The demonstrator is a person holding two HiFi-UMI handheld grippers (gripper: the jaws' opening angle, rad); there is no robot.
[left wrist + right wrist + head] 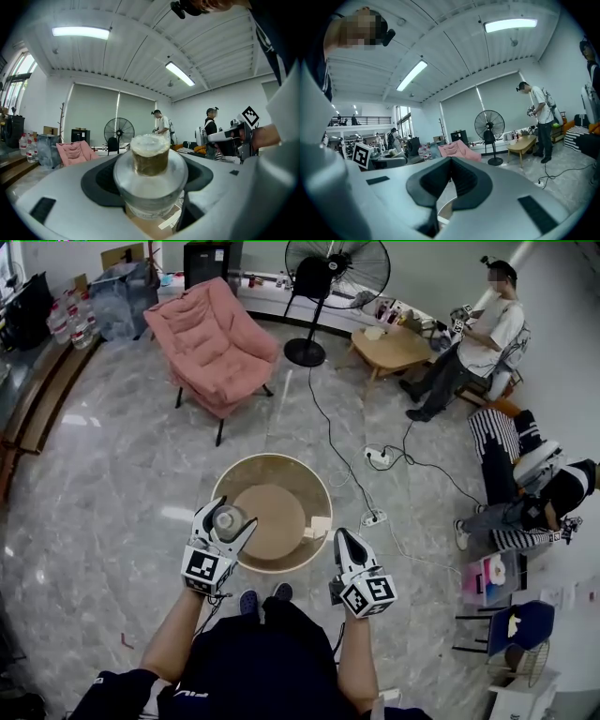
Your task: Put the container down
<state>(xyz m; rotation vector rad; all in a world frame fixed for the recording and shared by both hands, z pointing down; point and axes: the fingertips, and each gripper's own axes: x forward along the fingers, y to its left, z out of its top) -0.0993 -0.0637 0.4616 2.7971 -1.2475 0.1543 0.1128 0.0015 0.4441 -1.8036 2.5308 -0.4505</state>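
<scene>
Tipping looks like the main risk: the jar (pixel 150 161) sits over the near left part of the round table (pixel 281 461), close to its raised rim, so letting go too early or off-level could send it toppling or rolling to the floor. The left tongs (pixel 231 518) are clamped on the jar's clear body, its brown cap pointing out past the tips, and I cannot tell how far it hangs above the tabletop. The right tongs (pixel 450 178) are pressed together with nothing between them, just off the table's near right edge.
</scene>
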